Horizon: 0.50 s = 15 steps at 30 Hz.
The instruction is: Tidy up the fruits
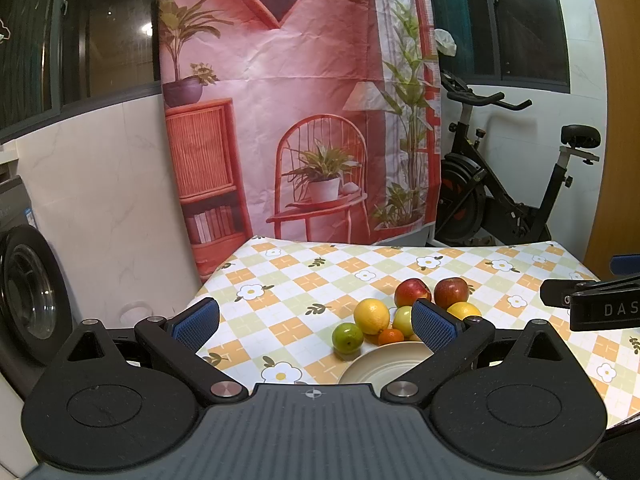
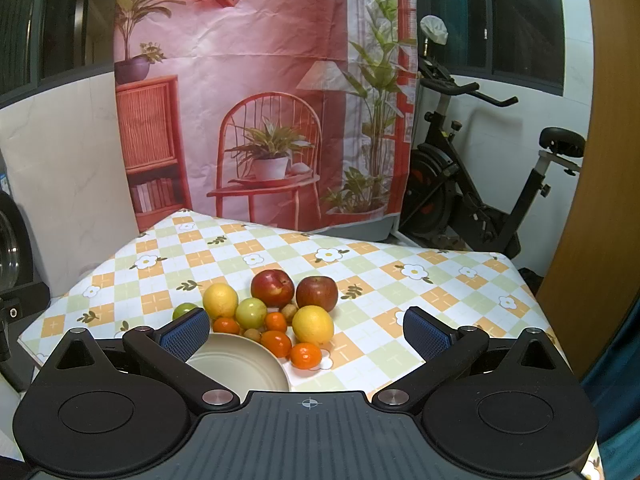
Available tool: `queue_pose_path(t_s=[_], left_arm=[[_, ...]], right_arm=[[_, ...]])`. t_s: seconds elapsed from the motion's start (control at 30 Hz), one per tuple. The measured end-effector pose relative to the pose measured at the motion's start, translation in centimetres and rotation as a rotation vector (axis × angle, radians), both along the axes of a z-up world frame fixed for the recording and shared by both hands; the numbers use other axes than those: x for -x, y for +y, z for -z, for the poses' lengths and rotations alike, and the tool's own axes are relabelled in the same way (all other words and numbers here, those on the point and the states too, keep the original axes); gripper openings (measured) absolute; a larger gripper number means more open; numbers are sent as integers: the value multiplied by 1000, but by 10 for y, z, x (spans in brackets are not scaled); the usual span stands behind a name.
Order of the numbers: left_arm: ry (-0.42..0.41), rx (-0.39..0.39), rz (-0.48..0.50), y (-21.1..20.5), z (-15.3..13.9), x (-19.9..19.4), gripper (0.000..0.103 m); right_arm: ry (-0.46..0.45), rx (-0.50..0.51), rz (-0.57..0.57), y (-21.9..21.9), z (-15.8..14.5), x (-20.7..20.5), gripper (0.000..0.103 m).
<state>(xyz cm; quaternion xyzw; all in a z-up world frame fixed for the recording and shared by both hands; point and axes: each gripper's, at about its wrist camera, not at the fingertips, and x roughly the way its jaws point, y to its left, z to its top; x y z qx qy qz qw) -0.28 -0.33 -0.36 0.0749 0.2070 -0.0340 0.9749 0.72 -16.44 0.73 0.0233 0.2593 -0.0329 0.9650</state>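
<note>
Fruits sit bunched near the middle of the checked tablecloth: two red apples toward the far edge, lemons, green fruits and small oranges pressed around the far rim of a cream bowl. Bare cloth stretches to the far edge and right corner, well apart from the pile. The right gripper hangs spread wide, holding nothing, above the bowl's right side. The left gripper likewise gapes with nothing held, its right finger hiding part of the cluster.
</note>
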Motion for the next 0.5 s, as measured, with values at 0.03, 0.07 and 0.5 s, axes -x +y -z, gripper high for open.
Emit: queue_pose_path(t_s=[0.03,0.07,0.5], left_arm=[[1,1,0,0,0,0,103],[1,1,0,-1,0,0,103],[61,70,-18,18,10,-24,103]], right_arm=[[0,0,0,0,0,0,103],[0,0,0,0,0,0,103],[-50,-4,-69,-7,8,-9,103]])
